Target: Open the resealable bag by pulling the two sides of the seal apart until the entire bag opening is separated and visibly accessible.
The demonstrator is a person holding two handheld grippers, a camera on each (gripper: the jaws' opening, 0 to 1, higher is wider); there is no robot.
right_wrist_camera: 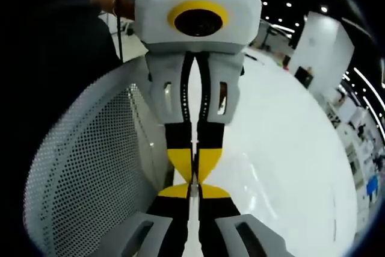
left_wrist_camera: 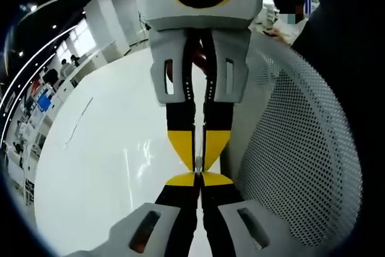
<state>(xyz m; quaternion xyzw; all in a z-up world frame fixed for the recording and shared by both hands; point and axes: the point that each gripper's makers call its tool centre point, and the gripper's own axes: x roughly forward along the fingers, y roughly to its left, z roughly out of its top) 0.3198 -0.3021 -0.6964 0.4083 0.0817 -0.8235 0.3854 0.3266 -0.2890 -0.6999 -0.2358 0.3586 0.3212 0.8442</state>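
Observation:
My two grippers face each other tip to tip over a white table point(left_wrist_camera: 108, 167). In the left gripper view my left gripper point(left_wrist_camera: 198, 180) rises from the bottom with its yellow-tipped jaws pressed together. The right gripper point(left_wrist_camera: 198, 151) comes down from the top, also closed. A thin pale sliver of the clear resealable bag point(left_wrist_camera: 198, 164) shows pinched where the tips meet. The rest of the bag is too transparent to make out. In the right gripper view my right gripper point(right_wrist_camera: 194, 192) meets the left gripper point(right_wrist_camera: 194, 164) the same way, with the bag sliver point(right_wrist_camera: 194, 179) between them.
A white perforated mesh panel point(left_wrist_camera: 301, 148) curves close beside the grippers, and it appears again as the mesh panel point(right_wrist_camera: 90, 167) on the left. A person in dark clothes point(right_wrist_camera: 54, 40) stands behind it. Desks and other people point(left_wrist_camera: 289, 10) lie far off.

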